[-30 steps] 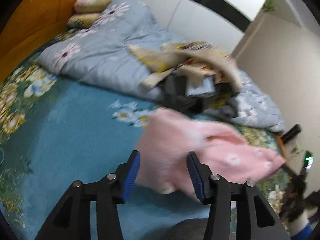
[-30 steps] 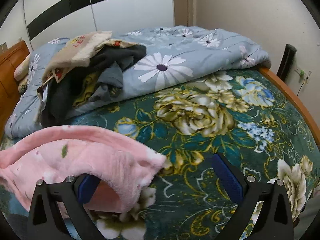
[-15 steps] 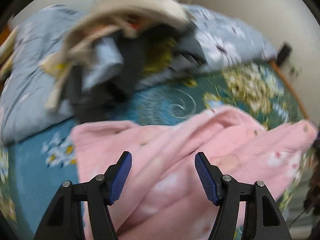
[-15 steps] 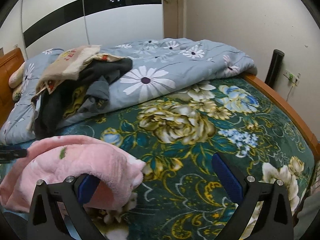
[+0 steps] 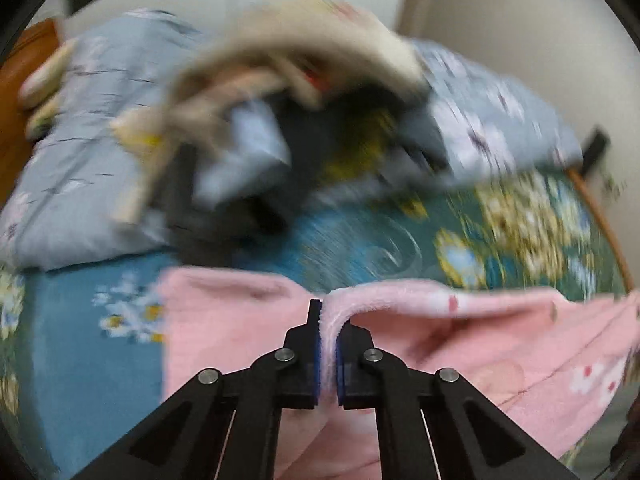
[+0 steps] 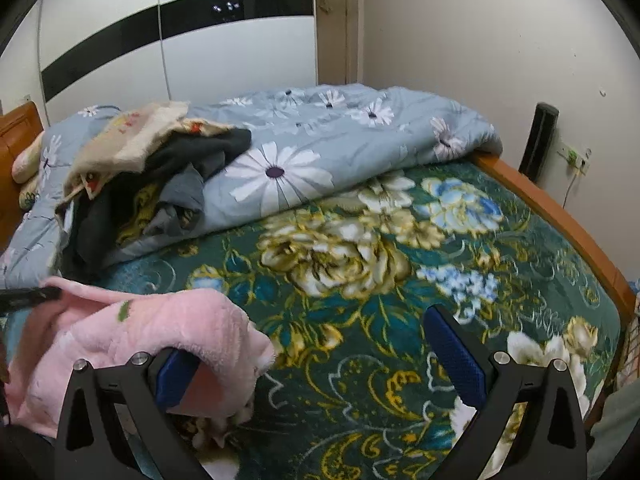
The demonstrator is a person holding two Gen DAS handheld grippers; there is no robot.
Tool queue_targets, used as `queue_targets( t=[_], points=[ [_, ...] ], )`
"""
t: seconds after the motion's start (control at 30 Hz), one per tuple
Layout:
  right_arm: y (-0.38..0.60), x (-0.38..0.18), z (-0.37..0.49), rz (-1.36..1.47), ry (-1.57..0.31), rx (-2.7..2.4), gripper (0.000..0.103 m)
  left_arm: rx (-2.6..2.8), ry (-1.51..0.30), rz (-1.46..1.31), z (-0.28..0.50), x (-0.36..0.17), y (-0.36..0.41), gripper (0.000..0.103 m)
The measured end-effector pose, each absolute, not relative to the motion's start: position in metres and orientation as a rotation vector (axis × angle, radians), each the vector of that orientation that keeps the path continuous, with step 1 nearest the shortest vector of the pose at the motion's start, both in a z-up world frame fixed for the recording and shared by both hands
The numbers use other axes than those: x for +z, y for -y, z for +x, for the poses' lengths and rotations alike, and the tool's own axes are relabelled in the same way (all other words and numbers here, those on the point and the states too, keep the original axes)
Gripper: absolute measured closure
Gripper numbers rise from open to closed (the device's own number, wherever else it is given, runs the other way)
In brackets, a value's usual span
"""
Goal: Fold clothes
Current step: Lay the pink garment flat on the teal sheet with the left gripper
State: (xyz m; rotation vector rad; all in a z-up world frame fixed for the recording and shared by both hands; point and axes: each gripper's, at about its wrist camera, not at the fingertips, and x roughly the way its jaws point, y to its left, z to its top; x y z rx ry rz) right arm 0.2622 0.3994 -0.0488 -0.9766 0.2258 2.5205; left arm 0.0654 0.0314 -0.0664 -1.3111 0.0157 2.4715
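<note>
A pink fleece garment (image 5: 460, 344) with small flower prints lies on the bed's near side. My left gripper (image 5: 329, 320) is shut on a raised fold of its upper edge. In the right wrist view the same pink garment (image 6: 152, 332) is bunched at the lower left, draped over my right gripper's left finger (image 6: 176, 376). My right gripper (image 6: 308, 364) is open wide, with its right finger over the bedspread. The left gripper's tip (image 6: 28, 296) shows at the left edge, at the garment's far edge.
A pile of unfolded clothes (image 6: 148, 184), beige, dark and grey, sits on a rolled grey-blue daisy quilt (image 6: 332, 160) at the back of the bed. The green floral bedspread (image 6: 400, 280) stretches right to the wooden bed frame (image 6: 560, 220). Pillows (image 6: 26, 164) lie far left.
My left gripper has closed on a fold of the pink garment; it was open half a second ago. The left view is blurred by motion. The right gripper stays open.
</note>
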Motion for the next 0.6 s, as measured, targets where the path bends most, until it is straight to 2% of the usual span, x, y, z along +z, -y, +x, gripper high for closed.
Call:
queue_targets(
  t=[0.17,0.27,0.33,0.43,0.6],
  points=[
    [-0.415,-0.01,0.258,-0.844,-0.197,2.541,0.0,2.761,0.298,-1.008,0.097,0.03,0.105,0.098],
    [-0.434,0.016,0.27,-0.698,-0.21,2.512,0.0,2.895,0.487,-0.951,0.137,0.046,0.194,0.098],
    [-0.45,0.016,0.279,-0.685,-0.257,2.458,0.0,2.943,0.558,-1.04,0.163,0.022,0.236,0.098],
    [-0.47,-0.011,0.28,-0.786,-0.309,2.367,0.0,2.899,0.733,-1.32,0.192,-0.06,0.276,0.098],
    [-0.497,-0.096,0.278,-1.121,-0.426,2.196,0.0,2.853,0.745,-1.453,0.207,-0.103,0.28,0.098]
  ],
)
